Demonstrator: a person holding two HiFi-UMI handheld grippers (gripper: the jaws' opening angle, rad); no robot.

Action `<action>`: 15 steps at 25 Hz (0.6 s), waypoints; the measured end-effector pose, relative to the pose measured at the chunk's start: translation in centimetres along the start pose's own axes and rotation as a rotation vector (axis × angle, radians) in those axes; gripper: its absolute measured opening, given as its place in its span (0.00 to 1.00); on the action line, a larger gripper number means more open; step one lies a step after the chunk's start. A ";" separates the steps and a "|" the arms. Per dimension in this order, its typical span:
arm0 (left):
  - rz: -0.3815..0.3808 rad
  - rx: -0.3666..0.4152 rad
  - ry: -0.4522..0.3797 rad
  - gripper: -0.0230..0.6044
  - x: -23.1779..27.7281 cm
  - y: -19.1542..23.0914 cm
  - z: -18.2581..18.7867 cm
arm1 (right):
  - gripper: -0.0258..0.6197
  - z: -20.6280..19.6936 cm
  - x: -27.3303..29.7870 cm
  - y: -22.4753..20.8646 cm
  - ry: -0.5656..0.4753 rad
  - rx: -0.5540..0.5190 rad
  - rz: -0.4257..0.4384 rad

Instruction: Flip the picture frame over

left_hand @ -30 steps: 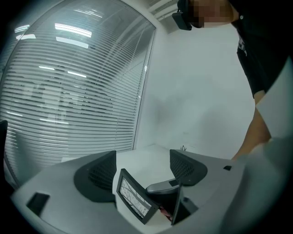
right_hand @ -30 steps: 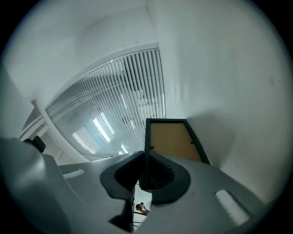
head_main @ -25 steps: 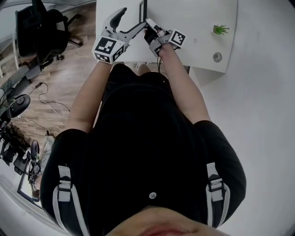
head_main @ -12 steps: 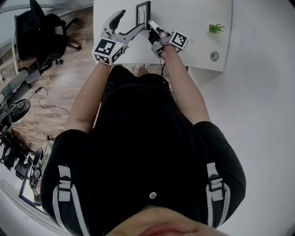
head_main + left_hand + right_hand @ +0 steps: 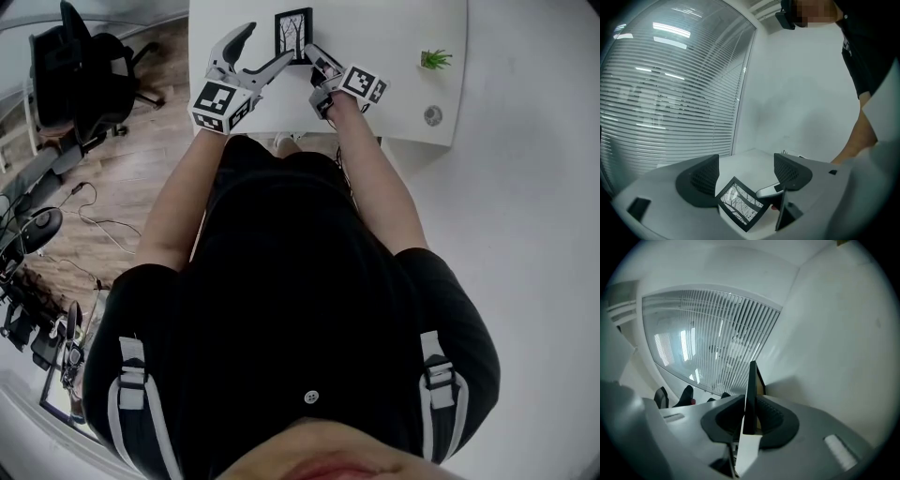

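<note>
I see the white table (image 5: 394, 37) at the top of the head view. The picture frame (image 5: 293, 34) lies near its front edge, print side up, so by my reading the flip is done or nearly so.

My left gripper (image 5: 267, 42) hangs just beside the frame's left side with its jaws wide apart and nothing between them. I judge it is on standby.

My right gripper (image 5: 315, 54) straddles the frame's right edge. Its jaws have just been opening, and the thin black edge sits between the pads with a sliver of slack. I take that as letting go.

A small plant (image 5: 436, 59) stands well apart.
</note>
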State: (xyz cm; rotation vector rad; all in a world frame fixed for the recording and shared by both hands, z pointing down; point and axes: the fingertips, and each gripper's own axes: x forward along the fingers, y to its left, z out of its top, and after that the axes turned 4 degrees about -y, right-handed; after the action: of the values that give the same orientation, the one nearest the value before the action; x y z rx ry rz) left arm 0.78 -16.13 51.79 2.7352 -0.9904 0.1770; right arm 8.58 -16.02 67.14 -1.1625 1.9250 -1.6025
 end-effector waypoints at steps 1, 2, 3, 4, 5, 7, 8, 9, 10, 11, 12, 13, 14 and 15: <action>-0.001 0.001 -0.001 0.63 0.1 0.0 0.1 | 0.16 0.0 0.0 -0.2 0.006 -0.016 -0.018; -0.001 0.001 -0.001 0.63 0.1 0.0 0.1 | 0.17 0.0 0.0 -0.4 0.012 -0.030 -0.034; -0.001 0.001 -0.001 0.63 0.2 0.0 0.1 | 0.18 0.0 0.0 -0.6 0.017 -0.042 -0.048; -0.001 0.001 -0.001 0.63 0.2 0.0 0.1 | 0.19 0.0 -0.1 -0.8 0.021 -0.054 -0.059; -0.002 0.000 -0.002 0.63 0.3 0.0 0.1 | 0.21 0.0 -0.1 -0.9 0.024 -0.067 -0.069; -0.003 0.000 -0.005 0.63 0.4 0.0 0.2 | 0.28 0.0 -0.1 -1.3 0.035 -0.105 -0.095; -0.002 0.001 -0.007 0.63 0.4 0.0 0.2 | 0.32 0.0 -0.1 -1.4 0.042 -0.132 -0.112; -0.001 0.001 -0.009 0.63 0.5 0.0 0.3 | 0.38 -0.1 -0.1 -1.6 0.052 -0.165 -0.135; -0.001 0.001 -0.011 0.63 0.5 -0.1 0.3 | 0.42 -0.1 -0.1 -1.8 0.062 -0.204 -0.160; -0.002 0.001 -0.012 0.63 0.6 -0.1 0.4 | 0.45 -0.1 -0.2 -2.0 0.073 -0.244 -0.188; -0.003 0.001 -0.013 0.63 0.6 -0.2 0.5 | 0.48 -0.1 -0.3 -2.2 0.081 -0.285 -0.215; -0.005 0.002 -0.015 0.63 0.7 -0.2 0.6 | 0.51 0.0 -0.4 -2.3 0.085 -0.323 -0.241; -0.007 0.001 -0.018 0.63 0.7 -0.2 0.8 | 0.53 0.2 -0.4 -2.3 0.086 -0.357 -0.261; -0.008 0.000 -0.021 0.63 0.8 -0.2 0.9 | 0.53 0.4 -0.4 -2.1 0.087 -0.386 -0.274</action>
State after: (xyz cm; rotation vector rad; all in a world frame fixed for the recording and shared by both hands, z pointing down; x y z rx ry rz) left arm 1.51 -16.69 50.98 2.7463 -0.9848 0.1471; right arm 9.85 -15.97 68.92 -1.5915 2.2830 -1.4663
